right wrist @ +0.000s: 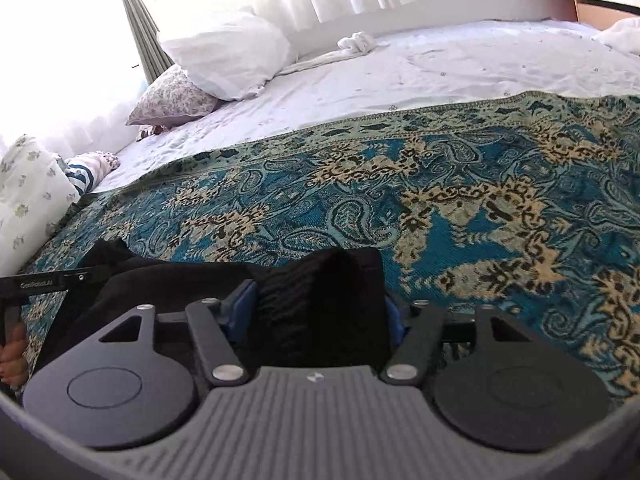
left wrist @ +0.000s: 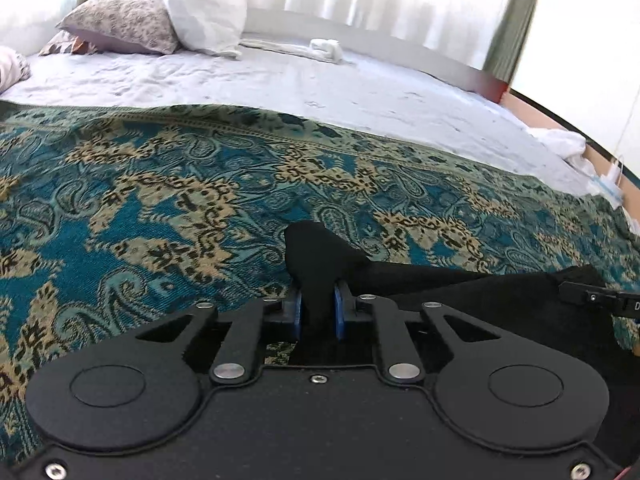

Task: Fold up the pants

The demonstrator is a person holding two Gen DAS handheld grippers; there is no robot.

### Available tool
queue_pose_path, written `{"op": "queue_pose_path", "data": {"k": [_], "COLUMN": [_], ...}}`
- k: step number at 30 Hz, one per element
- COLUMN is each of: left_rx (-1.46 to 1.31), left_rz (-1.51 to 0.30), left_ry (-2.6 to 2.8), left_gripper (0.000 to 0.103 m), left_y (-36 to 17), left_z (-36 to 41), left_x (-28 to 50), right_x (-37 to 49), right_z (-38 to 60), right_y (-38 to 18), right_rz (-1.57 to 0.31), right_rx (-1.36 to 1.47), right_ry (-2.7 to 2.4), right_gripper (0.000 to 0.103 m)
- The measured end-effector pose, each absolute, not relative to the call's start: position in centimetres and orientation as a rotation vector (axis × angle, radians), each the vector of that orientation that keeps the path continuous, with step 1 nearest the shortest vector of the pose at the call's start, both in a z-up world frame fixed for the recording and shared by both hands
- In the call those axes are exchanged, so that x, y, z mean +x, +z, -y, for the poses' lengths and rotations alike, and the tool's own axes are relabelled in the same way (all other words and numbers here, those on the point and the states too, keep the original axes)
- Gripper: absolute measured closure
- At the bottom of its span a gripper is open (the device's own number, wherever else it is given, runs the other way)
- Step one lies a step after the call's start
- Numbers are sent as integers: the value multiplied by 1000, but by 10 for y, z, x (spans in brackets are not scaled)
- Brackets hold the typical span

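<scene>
The pants (left wrist: 460,284), black and limp, are lying on the patterned bedspread (left wrist: 160,184) near the bed's near edge. In the left wrist view, the left gripper (left wrist: 318,304) is pinching a bunched corner of them between narrow blue pads (left wrist: 297,312); the cloth is rising in a soft peak beyond the jaws, so it is likely light and floppy and will sag between holds.

In the right wrist view, the right gripper (right wrist: 320,312) is standing much wider around a thicker fold of the pants (right wrist: 320,292); whether its pads are pressing I cannot tell. Outer corners seem the best holds.
</scene>
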State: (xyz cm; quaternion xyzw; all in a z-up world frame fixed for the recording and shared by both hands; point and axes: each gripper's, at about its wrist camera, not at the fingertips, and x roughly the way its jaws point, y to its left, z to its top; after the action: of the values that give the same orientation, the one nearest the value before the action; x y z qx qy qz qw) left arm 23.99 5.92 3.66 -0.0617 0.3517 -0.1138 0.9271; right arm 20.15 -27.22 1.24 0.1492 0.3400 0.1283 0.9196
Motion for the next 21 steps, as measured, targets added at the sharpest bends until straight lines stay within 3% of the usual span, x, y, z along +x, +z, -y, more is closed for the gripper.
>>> {"op": "queue_pose_path", "data": {"k": [2,3,5,7,15,21], "left_rx": [-111,-93,-56,-32,77,199], "left_rz": [-722,-721,-710,-698,-632,-673], "left_ry": [-219,-205,-174,-164,-176,-172], "left_gripper": [80,70,63,60,35,29], "left_y": [38,40,43,47,57,42], "left_z": [-57,-56,-54,-54,-41,-23], "left_x": [237,234,224,214,145,112], "right_x": [198,196,187,172,97,69], "right_z": [274,274,274,273,263,249], "right_y": [13,14,17,23,41,34], "right_rz": [-701,-710,-718,-719,-679,-679], "right_rx": [315,319,292,250,142,46], "right_ry": [256,245,217,191,144,53], "right_gripper": [36,35,26,22,21,19]}}
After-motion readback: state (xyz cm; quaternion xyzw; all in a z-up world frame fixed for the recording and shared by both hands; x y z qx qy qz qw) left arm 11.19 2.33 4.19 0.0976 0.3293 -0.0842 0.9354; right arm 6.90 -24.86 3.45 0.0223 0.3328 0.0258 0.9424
